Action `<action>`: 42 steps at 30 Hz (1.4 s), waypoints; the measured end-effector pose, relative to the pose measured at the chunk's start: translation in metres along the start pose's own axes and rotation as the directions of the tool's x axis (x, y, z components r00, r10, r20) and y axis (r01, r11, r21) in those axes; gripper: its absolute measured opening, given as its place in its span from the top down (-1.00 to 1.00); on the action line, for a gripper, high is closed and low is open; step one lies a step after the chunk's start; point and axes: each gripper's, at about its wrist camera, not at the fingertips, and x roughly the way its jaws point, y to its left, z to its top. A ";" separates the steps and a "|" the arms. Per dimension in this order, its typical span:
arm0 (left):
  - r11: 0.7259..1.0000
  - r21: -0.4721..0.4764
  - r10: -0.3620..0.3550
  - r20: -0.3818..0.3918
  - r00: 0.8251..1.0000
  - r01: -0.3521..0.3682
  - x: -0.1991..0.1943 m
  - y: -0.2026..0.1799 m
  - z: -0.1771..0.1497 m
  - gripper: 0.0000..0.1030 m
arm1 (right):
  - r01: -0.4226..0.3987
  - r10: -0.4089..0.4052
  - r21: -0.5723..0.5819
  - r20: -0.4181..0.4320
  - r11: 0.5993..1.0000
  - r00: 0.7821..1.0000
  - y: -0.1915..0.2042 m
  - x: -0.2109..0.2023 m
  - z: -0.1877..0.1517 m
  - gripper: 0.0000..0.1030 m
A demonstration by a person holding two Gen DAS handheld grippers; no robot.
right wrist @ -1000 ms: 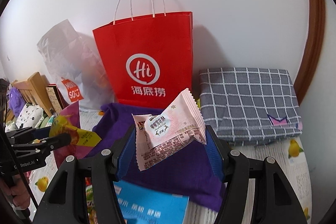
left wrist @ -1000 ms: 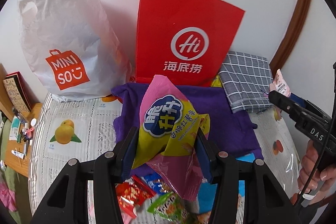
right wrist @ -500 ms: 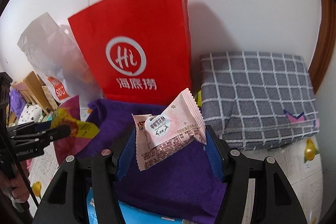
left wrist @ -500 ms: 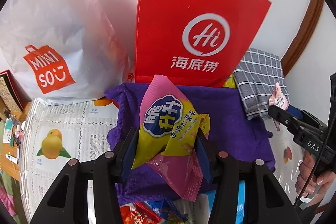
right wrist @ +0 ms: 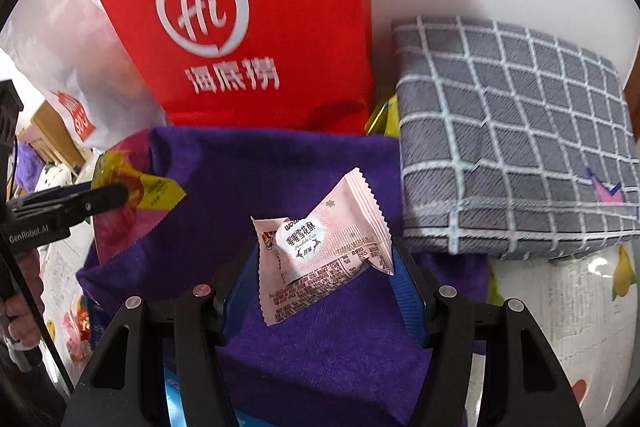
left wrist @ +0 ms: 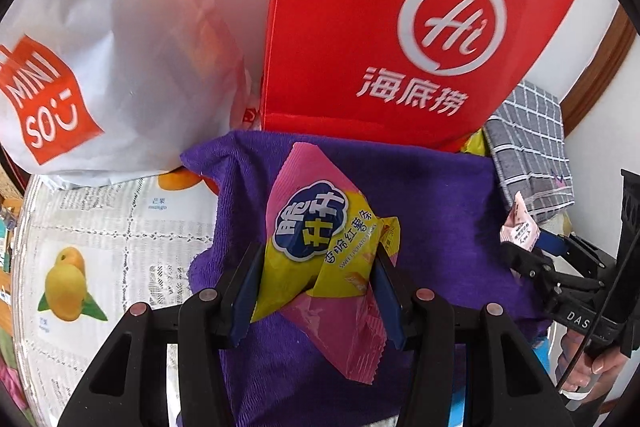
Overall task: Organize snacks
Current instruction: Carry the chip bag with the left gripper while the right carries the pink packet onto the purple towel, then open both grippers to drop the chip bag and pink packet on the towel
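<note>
Two grippers angled steeply down over purple towel: left gripper at lower centre of its view, pinching yellow-and-pink sweet potato snack bag; right gripper likewise, clamped on pale pink pastry packet. Open towel ahead of both, hemmed at top of frame by red paper bag, at right by grey checked cloth. Bag tops cut off, white Miniso bag blurred.
</note>
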 end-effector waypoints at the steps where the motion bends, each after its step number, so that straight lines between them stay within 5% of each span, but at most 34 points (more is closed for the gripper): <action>1: 1.000 -0.003 0.001 -0.004 1.000 -0.001 0.002 0.001 0.000 0.04 | -0.004 0.004 -0.002 -0.008 1.000 1.000 0.000 0.003 -0.001 -0.21; 19: 1.000 -0.007 -0.011 -0.048 0.999 0.011 0.025 -0.007 0.002 0.03 | 0.005 -0.004 0.011 -0.091 1.000 0.996 0.000 0.030 -0.007 -0.23; 24: 1.000 0.002 -0.014 -0.058 0.998 0.014 0.025 -0.010 0.003 -0.12 | -0.009 0.010 0.008 -0.094 1.000 0.996 0.010 0.039 -0.006 -0.46; 30: 1.000 0.013 -0.013 -0.030 0.999 0.014 0.010 -0.016 0.002 -0.36 | -0.010 0.009 -0.030 -0.016 0.999 1.000 0.019 0.017 -0.002 -0.65; 42: 0.998 0.018 0.060 0.054 0.997 -0.061 -0.075 0.004 -0.036 -0.37 | -0.043 0.042 0.004 0.184 0.999 0.982 0.032 -0.067 0.004 -0.58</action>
